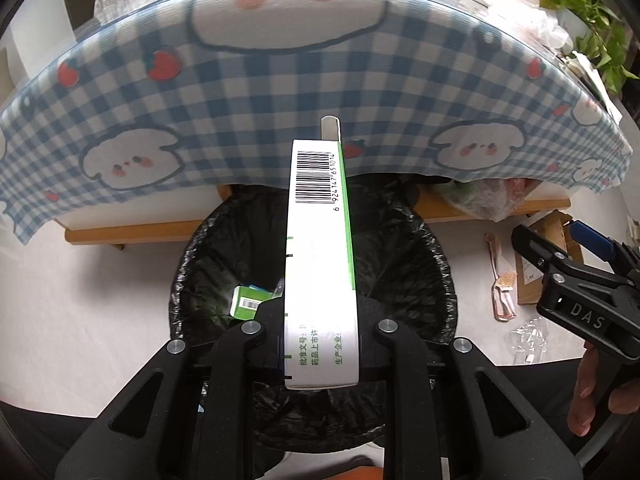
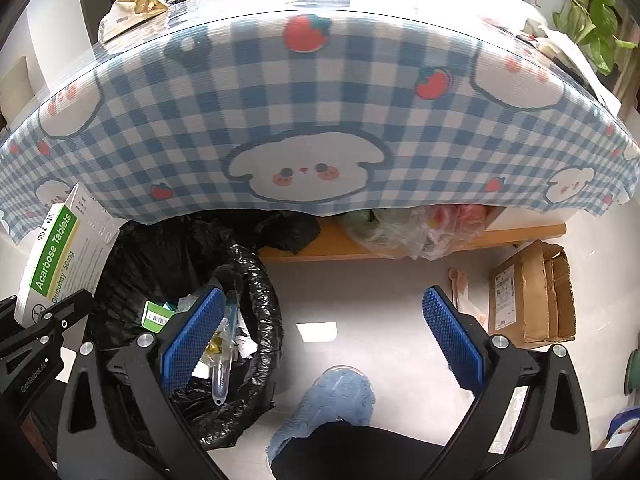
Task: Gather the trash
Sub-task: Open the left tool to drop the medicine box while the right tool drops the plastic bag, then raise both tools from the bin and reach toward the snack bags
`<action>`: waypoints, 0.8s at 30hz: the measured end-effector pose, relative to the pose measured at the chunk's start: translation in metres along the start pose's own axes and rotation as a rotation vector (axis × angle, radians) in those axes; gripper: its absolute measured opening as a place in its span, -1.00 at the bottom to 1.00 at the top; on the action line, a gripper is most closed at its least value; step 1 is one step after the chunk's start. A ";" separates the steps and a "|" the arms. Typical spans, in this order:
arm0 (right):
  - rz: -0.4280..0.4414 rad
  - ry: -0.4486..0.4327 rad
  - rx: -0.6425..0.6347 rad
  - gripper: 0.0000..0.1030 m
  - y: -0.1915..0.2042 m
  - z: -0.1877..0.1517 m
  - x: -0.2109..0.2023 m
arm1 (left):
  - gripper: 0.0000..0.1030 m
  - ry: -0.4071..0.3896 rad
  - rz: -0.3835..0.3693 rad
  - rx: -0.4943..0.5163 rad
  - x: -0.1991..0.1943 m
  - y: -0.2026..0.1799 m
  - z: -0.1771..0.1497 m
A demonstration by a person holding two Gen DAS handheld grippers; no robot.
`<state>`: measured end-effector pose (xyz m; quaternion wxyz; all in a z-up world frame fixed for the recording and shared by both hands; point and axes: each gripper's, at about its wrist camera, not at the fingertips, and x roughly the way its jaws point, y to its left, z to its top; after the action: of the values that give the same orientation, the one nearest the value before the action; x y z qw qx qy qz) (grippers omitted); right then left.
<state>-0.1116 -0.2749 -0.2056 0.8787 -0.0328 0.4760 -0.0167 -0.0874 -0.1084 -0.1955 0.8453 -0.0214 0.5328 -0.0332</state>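
Observation:
My left gripper (image 1: 320,320) is shut on a white and green tablet box (image 1: 320,248), held edge-up above a bin lined with a black bag (image 1: 424,264). A small green box (image 1: 246,302) lies inside the bin. In the right wrist view the same tablet box (image 2: 60,256) shows at far left in the left gripper (image 2: 44,320), over the bin (image 2: 260,300), which holds wrappers and a green box (image 2: 158,316). My right gripper (image 2: 324,340) is open and empty above the floor, right of the bin; it also shows in the left wrist view (image 1: 568,280).
A table with a blue checked cloth (image 2: 320,120) overhangs behind the bin. On the floor to the right lie a brown cardboard box (image 2: 532,292), a pink wrapper (image 1: 502,280) and clear plastic (image 1: 528,340). Plastic bags (image 2: 416,228) sit under the table. A blue slipper (image 2: 332,400) is below.

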 end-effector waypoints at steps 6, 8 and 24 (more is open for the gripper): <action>0.000 0.001 0.002 0.85 -0.002 0.001 -0.002 | -0.06 -0.019 0.027 0.004 -0.006 -0.004 0.001; 0.004 -0.003 0.001 0.85 0.000 0.004 -0.005 | 0.20 -0.026 0.037 -0.005 -0.010 -0.001 0.003; 0.037 -0.122 -0.038 0.85 0.027 0.045 -0.069 | 0.89 -0.134 0.049 -0.077 -0.081 0.041 0.026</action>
<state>-0.1118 -0.2422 -0.1256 0.9054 -0.0418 0.4223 0.0107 -0.0971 -0.0607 -0.1145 0.8782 -0.0430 0.4762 0.0097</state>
